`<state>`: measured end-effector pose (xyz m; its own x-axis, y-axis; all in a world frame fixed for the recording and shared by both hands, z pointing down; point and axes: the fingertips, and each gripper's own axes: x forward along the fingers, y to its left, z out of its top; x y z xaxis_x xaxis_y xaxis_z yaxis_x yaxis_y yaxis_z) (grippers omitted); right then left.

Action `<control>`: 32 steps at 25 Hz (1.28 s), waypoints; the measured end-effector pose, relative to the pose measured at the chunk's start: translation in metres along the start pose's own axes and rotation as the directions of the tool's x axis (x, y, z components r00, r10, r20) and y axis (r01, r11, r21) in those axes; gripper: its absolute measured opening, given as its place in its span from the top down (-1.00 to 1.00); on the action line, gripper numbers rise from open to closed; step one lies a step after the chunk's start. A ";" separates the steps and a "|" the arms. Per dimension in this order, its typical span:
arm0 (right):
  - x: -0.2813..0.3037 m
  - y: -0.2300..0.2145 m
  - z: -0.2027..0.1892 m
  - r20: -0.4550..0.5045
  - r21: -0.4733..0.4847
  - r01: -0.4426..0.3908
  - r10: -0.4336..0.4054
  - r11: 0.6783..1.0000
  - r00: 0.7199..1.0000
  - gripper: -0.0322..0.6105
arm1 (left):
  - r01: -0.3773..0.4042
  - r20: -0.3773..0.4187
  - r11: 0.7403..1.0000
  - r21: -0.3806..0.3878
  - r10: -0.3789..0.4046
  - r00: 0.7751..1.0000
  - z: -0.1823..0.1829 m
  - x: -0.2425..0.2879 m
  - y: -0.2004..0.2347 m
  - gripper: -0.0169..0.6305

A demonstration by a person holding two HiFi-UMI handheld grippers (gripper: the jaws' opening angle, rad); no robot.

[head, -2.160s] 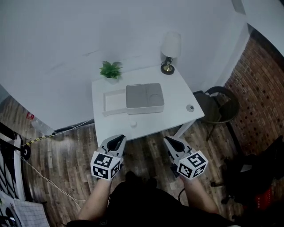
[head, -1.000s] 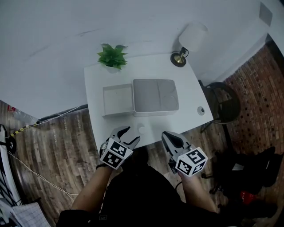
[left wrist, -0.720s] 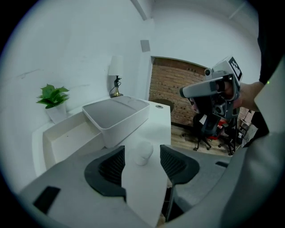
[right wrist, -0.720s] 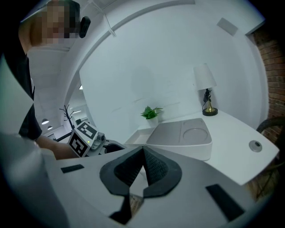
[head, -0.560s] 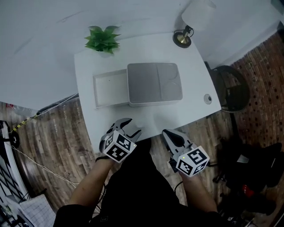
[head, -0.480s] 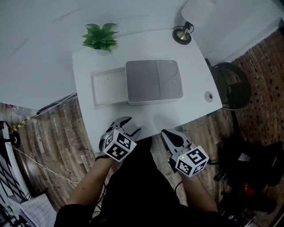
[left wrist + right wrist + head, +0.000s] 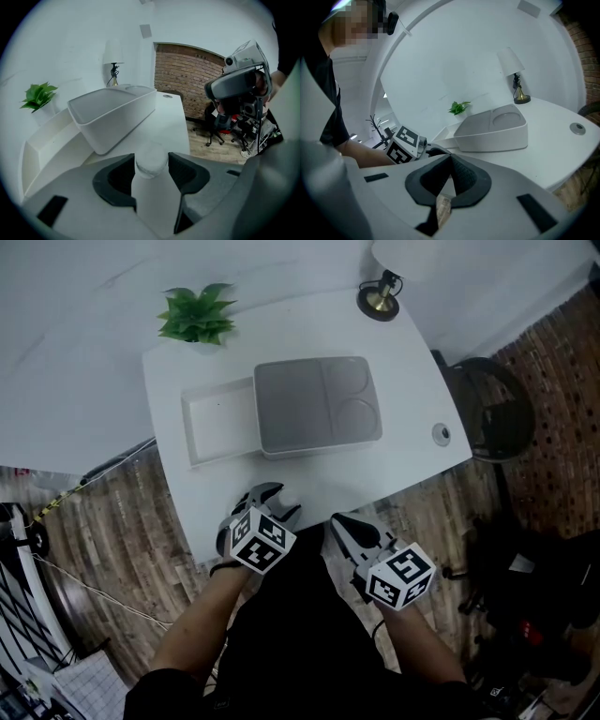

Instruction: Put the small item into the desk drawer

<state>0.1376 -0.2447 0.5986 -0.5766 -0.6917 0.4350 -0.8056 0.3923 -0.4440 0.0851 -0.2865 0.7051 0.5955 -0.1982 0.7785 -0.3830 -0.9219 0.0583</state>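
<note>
- My left claw [image 7: 151,158] is clenching on the small white round item [image 7: 151,165] at the counter's [image 7: 403,381] near edge.
- My right claw [image 7: 449,161] is hanging clenched and empty at 3 o'clock.
- The open drawer [image 7: 217,418] is lying at 11 o'clock. With an off-centre grip, the item risks slipping out and rolling off the edge.

- Small white round item [image 7: 150,165]: lower part hidden behind the left gripper [image 7: 152,158] body; its kind can't be told.
- Brass-footed table lamp [image 7: 380,298], far right corner of the white desk [image 7: 412,381]: shade cut by top edge.
- Small round grey object [image 7: 441,434], near desk's right edge: too small to identify.
- White open drawer [image 7: 217,418]: right end hidden under the grey plastic box [image 7: 319,404].
</note>
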 end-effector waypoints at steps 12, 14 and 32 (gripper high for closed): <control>-0.014 0.005 0.041 0.036 -0.059 0.006 -0.004 0.998 0.999 0.89 | 0.013 0.032 1.000 -0.007 -0.013 0.999 0.018 -0.028 -0.004 0.35; -0.015 0.009 0.047 0.042 -0.067 0.002 0.001 0.998 0.999 0.89 | 0.004 0.043 1.000 -0.014 -0.003 0.999 0.022 -0.039 -0.001 0.35; 0.025 0.056 0.099 0.040 -0.176 -0.105 0.114 0.979 0.993 0.89 | -0.141 0.191 0.983 -0.116 0.161 0.968 0.064 -0.147 0.079 0.35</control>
<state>0.0912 -0.3001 0.5067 -0.6587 -0.6659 0.3503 -0.7518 0.5633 -0.3427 0.0127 -0.3521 0.5553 0.6499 -0.4038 0.6439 -0.5420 -0.8401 0.0202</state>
